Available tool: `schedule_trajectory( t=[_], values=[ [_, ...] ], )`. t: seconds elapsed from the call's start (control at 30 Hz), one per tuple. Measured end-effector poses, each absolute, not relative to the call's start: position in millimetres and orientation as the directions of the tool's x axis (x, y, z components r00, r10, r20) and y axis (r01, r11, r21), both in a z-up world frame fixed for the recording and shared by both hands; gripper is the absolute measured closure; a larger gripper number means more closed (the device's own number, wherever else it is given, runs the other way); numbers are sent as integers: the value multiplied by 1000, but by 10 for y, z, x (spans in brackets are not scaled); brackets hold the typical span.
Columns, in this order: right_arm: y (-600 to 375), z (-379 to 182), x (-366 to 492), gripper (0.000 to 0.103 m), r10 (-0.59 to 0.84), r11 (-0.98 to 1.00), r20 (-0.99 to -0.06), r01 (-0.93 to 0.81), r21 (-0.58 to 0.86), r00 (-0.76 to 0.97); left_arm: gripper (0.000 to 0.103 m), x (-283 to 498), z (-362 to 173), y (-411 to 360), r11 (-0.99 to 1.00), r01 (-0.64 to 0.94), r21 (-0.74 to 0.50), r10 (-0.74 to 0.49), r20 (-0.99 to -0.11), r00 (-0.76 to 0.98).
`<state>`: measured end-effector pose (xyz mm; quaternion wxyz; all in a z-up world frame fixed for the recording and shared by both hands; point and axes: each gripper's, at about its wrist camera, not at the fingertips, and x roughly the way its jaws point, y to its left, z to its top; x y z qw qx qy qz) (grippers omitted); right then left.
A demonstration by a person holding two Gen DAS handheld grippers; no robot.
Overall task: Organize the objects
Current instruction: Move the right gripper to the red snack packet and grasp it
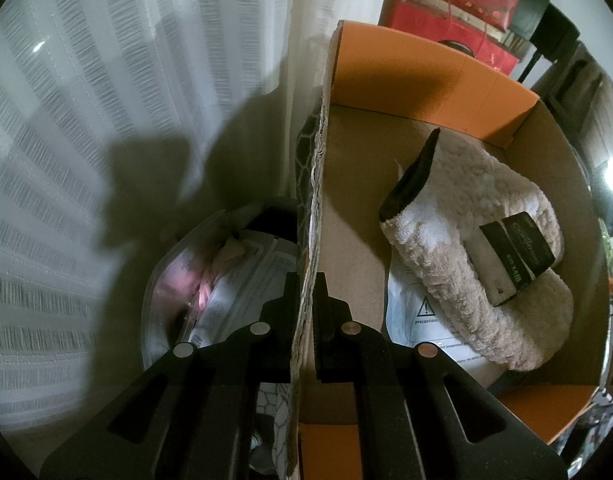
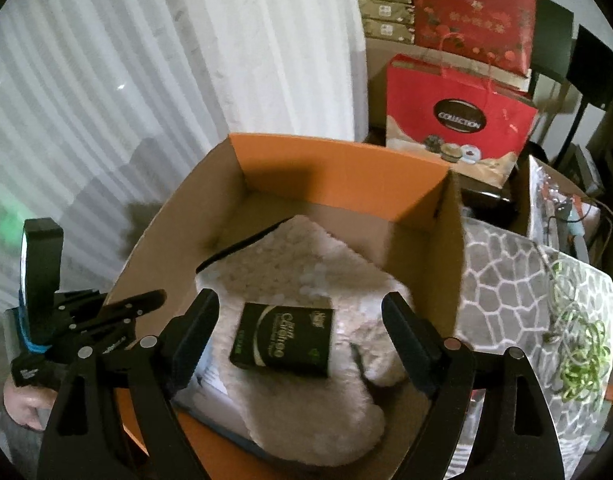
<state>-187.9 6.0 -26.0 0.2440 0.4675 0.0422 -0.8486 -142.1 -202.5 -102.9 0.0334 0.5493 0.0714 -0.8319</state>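
Note:
An open cardboard box (image 1: pixel 418 76) with orange flaps holds a fluffy cream fabric bundle (image 1: pixel 478 256) with a small black packet (image 1: pixel 514 256) lying on it. My left gripper (image 1: pixel 306 304) is shut on the box's left wall (image 1: pixel 314 208), one finger inside and one outside. In the right wrist view the box (image 2: pixel 334 168) sits below my right gripper (image 2: pixel 302 332), which is open and empty, its fingers spread just above the black packet (image 2: pixel 284 336) on the fabric (image 2: pixel 306 264). The left gripper (image 2: pixel 106 316) shows at the box's left wall.
White curtains (image 1: pixel 106 120) hang behind and to the left. A plastic bag of papers (image 1: pixel 226 280) lies left of the box. Red gift bags (image 2: pixel 458 116) stand behind it. A grey patterned cloth (image 2: pixel 518 292) with green cord (image 2: pixel 582 352) lies to the right.

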Motion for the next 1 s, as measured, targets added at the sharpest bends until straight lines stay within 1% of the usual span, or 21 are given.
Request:
schedule_trajectory(
  t=[0.4, 0.7, 1.0],
  values=[
    [793, -128, -1900, 18, -322, -916, -800, 380, 128, -506, 98, -1407, -1043, -2034, -988, 133, -83, 24, -919, -394],
    [1299, -331, -1852, 18, -289, -938, -823, 317, 141, -489, 98, -1412, -1047, -2052, -987, 135, -87, 27, -919, -394],
    [1524, -550, -1748, 18, -284, -944, -844, 285, 165, -454, 98, -1414, -1047, -2052, -987, 136, -87, 27, -919, -394]
  ],
)
